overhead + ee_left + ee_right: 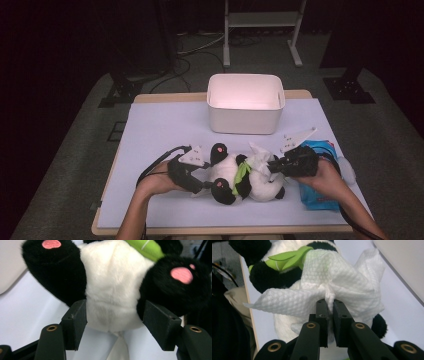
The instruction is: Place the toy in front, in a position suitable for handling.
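left fingers (113,325) clamping plush panda (112,290), right fingers (330,307) pinching white wipe (332,282), white bin (245,102) behind

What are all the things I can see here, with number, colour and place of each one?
plush panda: one, black and white with a green ribbon, lying at the near middle of the table.
wipe: one, white, lying on the panda, pinched by the right gripper.
bin: one, white, at the far middle of the table.
wipe pack: one, blue, near right, under the right hand.
table cover: one, pale lilac, across the table.
frame: one, white, on the floor behind.
left gripper: one, black, fingers either side of the panda's body.
right gripper: one, black, shut on the wipe.
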